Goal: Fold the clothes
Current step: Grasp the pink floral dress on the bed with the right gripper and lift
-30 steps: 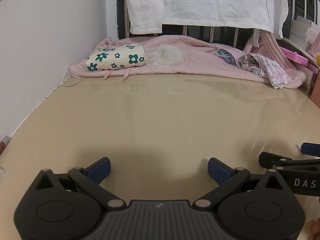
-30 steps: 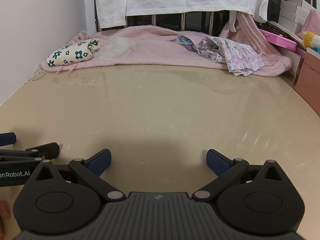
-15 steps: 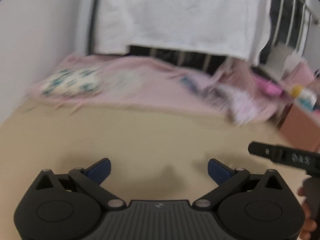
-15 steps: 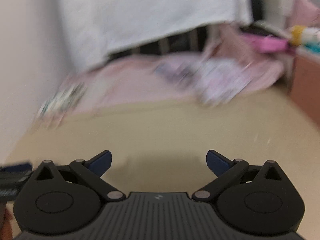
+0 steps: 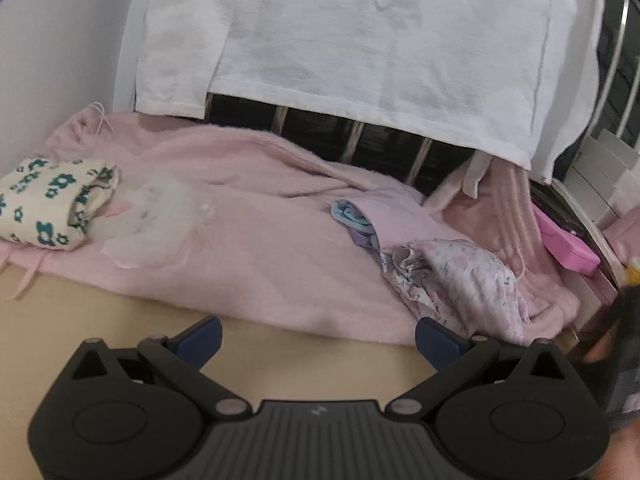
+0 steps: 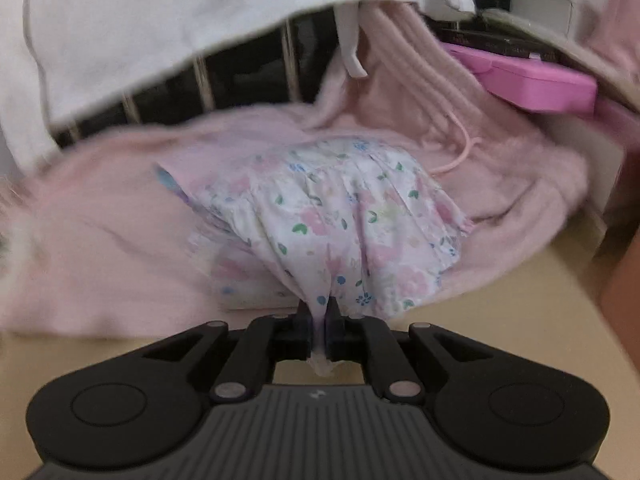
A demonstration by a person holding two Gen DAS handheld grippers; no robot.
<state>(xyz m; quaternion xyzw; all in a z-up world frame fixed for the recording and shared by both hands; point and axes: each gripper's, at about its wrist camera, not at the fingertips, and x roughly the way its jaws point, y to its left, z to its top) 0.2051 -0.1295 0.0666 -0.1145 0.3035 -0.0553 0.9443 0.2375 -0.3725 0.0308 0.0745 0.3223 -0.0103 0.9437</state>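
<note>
A crumpled floral garment (image 6: 340, 220), pale pink with small flowers, lies on a pink fleece blanket (image 6: 100, 240) at the far edge of the beige table. My right gripper (image 6: 319, 318) is shut on the near hem of that garment, cloth bunched between its pads. In the left wrist view the same floral garment (image 5: 460, 280) lies ahead to the right, and my left gripper (image 5: 318, 338) stands open over the table edge of the blanket (image 5: 260, 248), nothing between its fingers. A folded cream cloth with teal flowers (image 5: 44, 200) rests at the far left.
A white fluffy item (image 5: 156, 216) lies beside the folded cloth. A blue-lilac scrap (image 5: 354, 220) sits mid-blanket. A white towel (image 5: 360, 40) hangs over a dark railing behind. A pink box (image 6: 532, 84) and white boxes stand at the right. A wall bounds the left.
Both grippers have moved forward across the table to the blanket. The right gripper, open before, has closed on the floral garment's hem. The left gripper stays open.
</note>
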